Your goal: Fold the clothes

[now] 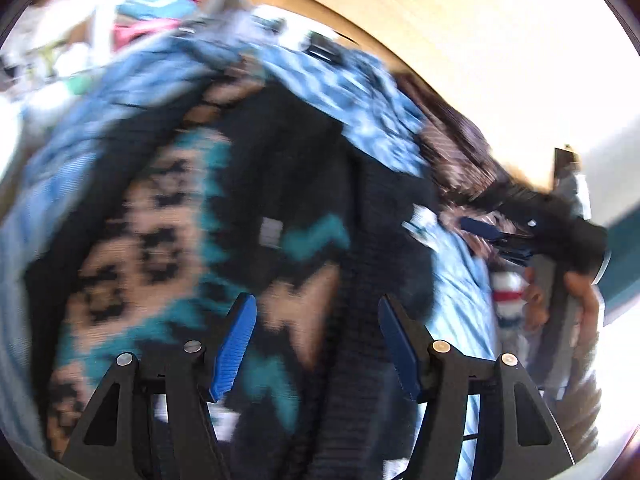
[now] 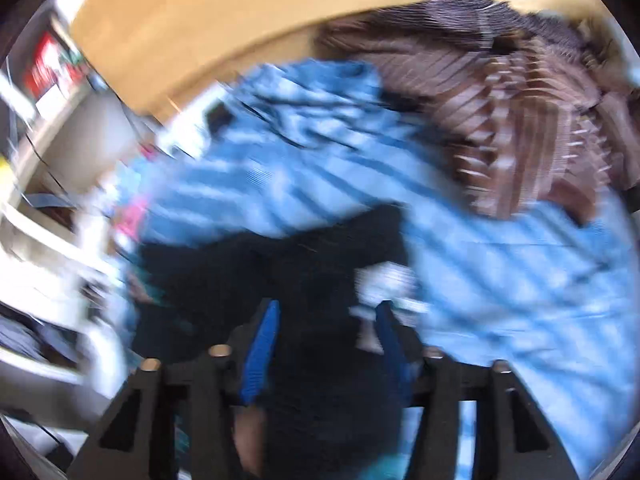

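Blue striped garments (image 2: pixel 500 272), brown striped garment (image 2: pixel 520 120) behind

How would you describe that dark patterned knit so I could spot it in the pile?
Start at the pale wooden surface, where a heap of clothes lies on a blue-and-white striped cloth. The knit sweater lies on top, right ahead of the left gripper. Alone among its blue and brown striped neighbours, it is black with teal zigzags and tan blocky motifs.
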The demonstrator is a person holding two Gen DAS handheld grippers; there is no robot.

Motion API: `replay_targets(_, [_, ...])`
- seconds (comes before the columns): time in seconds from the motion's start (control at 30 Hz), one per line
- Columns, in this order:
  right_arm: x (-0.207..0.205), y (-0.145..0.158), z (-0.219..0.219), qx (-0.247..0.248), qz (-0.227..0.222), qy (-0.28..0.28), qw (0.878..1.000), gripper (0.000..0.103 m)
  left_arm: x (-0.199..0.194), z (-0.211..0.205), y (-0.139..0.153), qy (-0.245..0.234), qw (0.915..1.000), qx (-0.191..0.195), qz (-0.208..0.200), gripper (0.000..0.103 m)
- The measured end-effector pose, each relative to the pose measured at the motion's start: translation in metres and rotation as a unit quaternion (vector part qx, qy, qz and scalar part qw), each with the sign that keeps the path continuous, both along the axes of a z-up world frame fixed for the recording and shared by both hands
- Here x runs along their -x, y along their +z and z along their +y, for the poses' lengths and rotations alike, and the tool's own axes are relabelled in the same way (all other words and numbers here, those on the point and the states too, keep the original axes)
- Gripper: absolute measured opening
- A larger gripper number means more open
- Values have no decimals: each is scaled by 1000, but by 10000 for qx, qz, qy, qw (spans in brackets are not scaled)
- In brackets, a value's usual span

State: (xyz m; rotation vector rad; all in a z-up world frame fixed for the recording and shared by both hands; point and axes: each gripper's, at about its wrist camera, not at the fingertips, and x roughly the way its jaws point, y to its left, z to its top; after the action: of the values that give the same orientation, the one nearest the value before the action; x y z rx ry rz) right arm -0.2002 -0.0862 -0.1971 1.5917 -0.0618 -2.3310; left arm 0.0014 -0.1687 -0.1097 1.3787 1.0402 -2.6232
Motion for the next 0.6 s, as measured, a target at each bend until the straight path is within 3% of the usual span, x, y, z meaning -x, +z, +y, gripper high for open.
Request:
replay_targets(0.03, [-3, -3, 7, -323, 3, 46, 9995, 33, 7, 11, 2, -187, 9998, 62, 12, 64])
replay_targets(0.07, [-6, -8, 15, -443, 9, 84, 9990, 24, 13, 25, 3, -368, 9991, 209, 29, 58])
replay_targets(0.1, [-9, -13, 21, -542, 8, 115, 9985, 21, 20, 41, 3, -569, 9976, 387, 53, 48])
replay_targets(0.17, [-7, -24, 27, -520, -60, 109, 9986, 15, 31, 68, -1, -744, 9944, 747, 100, 7])
replay_targets(0.2, [-6, -30, 28, -511, -85, 113, 9986, 15, 37, 81, -8, -766, 9930, 900, 15, 5])
replay_targets(0.3, [1, -48, 12, -668, 55, 381, 9970, 9, 52, 114, -37, -1029, 9919, 719, -206, 5])
replay_targets(0.4, [9, -62, -3, -860, 152, 614, 9943, 8, 56, 135, -64, -1120, 9882, 968, -402, 5])
replay_targets(0.5, [29, -81, -8, -1089, 67, 544, 9925, 6, 53, 128, -70, -942, 9924, 711, -350, 5])
replay_targets(0.6, [54, -82, 0, -704, -2, 124, 9974, 4, 54, 115, -68, -811, 9954, 323, -389, 5])
